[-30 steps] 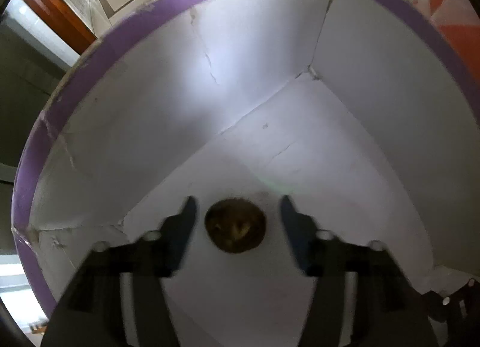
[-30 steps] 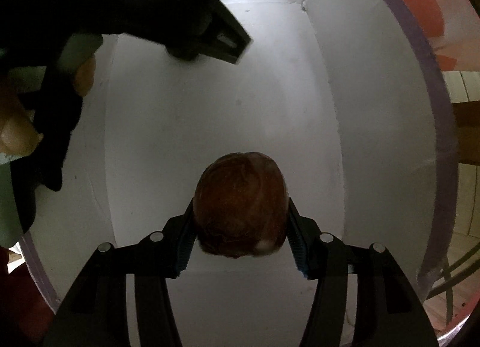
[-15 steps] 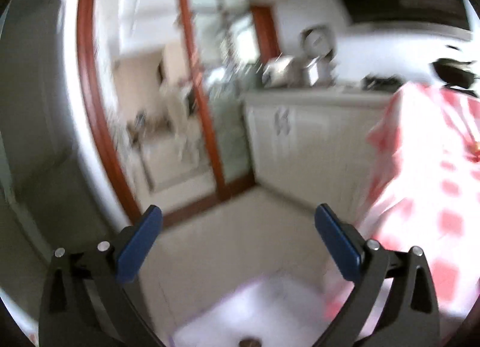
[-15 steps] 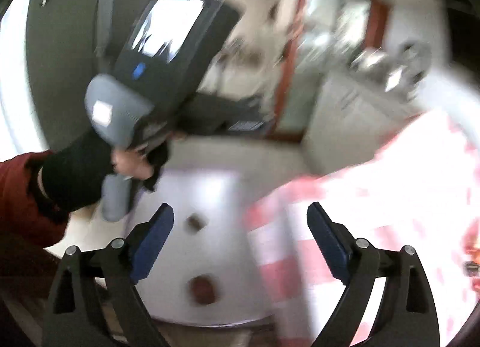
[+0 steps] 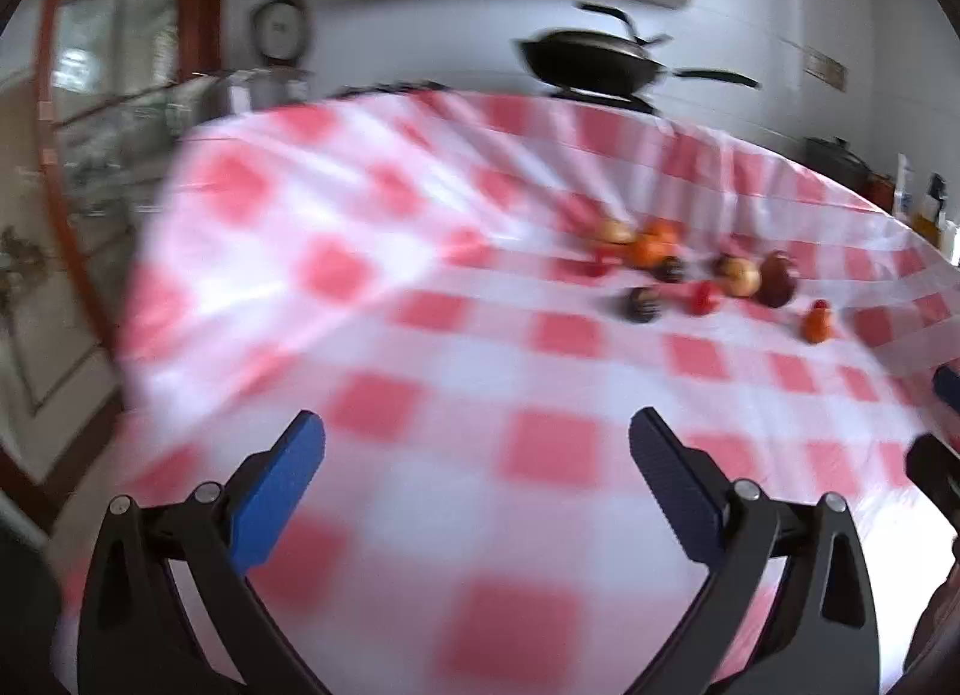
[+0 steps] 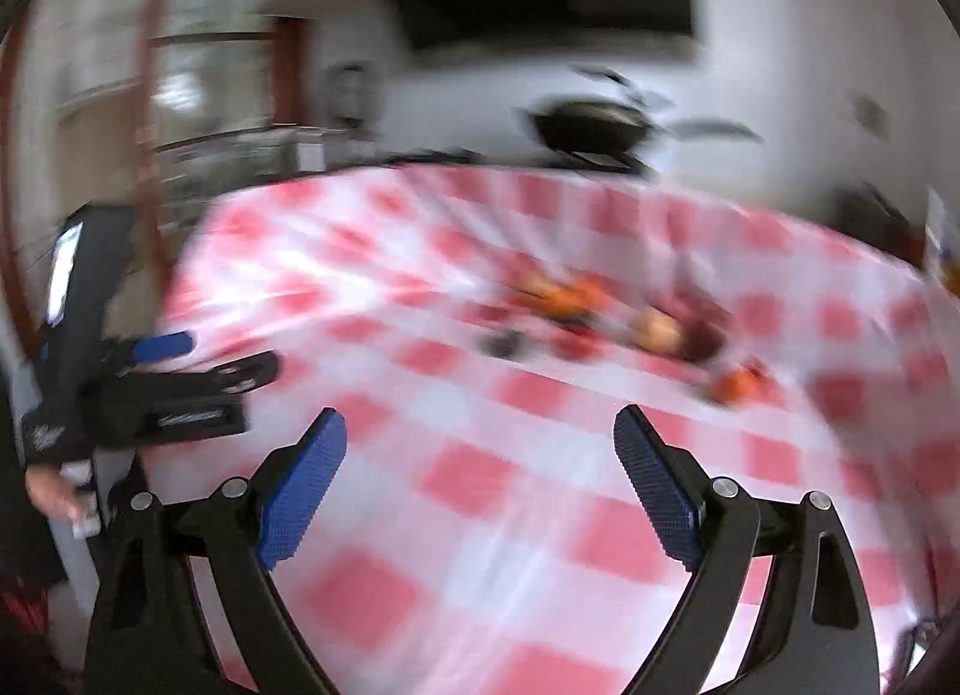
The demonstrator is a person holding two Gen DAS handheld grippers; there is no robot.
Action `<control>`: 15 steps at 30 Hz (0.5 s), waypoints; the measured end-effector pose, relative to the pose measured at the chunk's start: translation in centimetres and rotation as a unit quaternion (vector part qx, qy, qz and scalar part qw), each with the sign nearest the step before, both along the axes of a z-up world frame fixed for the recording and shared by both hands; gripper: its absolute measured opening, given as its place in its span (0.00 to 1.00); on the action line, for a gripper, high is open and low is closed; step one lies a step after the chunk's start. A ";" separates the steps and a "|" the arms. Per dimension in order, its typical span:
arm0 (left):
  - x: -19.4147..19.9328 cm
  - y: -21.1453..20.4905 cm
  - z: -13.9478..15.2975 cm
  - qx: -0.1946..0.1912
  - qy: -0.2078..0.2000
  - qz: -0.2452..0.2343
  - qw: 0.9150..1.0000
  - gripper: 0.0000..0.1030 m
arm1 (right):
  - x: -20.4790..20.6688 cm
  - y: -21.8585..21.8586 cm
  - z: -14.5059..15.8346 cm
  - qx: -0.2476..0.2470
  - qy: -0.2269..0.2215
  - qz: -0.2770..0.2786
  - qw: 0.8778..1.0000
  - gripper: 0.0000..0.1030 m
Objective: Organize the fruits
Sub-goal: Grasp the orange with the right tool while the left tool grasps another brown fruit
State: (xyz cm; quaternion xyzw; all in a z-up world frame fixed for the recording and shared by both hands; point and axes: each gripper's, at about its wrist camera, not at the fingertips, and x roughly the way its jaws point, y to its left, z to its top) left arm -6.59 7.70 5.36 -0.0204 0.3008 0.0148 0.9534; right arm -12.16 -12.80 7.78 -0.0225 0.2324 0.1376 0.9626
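Several small fruits lie in a loose cluster on the red-and-white checked tablecloth [image 5: 456,371], far right of centre: orange ones [image 5: 651,243], a dark round one [image 5: 643,303], a yellow-red one [image 5: 741,278], a dark red one [image 5: 778,287] and a small orange one [image 5: 817,324]. My left gripper [image 5: 477,446] hangs open and empty over the near cloth, well short of them. In the right wrist view the same cluster [image 6: 654,329] is blurred, and my right gripper [image 6: 480,437] is open and empty above the cloth. The left gripper [image 6: 198,359] shows at that view's left edge, held by a hand [image 6: 51,491].
A black wok [image 5: 594,62] sits on a stove behind the table. The table's left edge [image 5: 150,275] drops toward the floor, with a wood-framed glass door [image 5: 102,95] beyond it. Bottles and a pot [image 5: 840,164] stand at the far right.
Both grippers have opened, leaving their fruits in the white purple-rimmed box, then risen out of it and swung right to face the table. The box is out of view now.
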 end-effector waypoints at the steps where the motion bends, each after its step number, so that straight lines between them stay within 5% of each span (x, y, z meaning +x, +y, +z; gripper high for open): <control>1: 1.5 -1.7 -0.5 -0.003 0.002 -0.010 1.000 0.99 | 1.2 -2.9 -1.1 0.006 0.014 -0.029 0.999 0.85; 8: 10.0 -8.6 -1.8 -0.003 0.041 -0.048 0.998 0.98 | 9.2 -14.9 -4.9 0.077 0.114 -0.186 0.973 0.85; 12: 10.7 -7.7 -2.0 -0.058 0.043 -0.058 0.996 0.98 | 13.9 -17.4 -7.1 0.112 0.160 -0.202 0.960 0.76; 15: 10.1 -6.2 -2.0 -0.075 0.043 -0.050 0.995 0.98 | 15.8 -17.0 -7.2 0.112 0.159 -0.199 0.961 0.73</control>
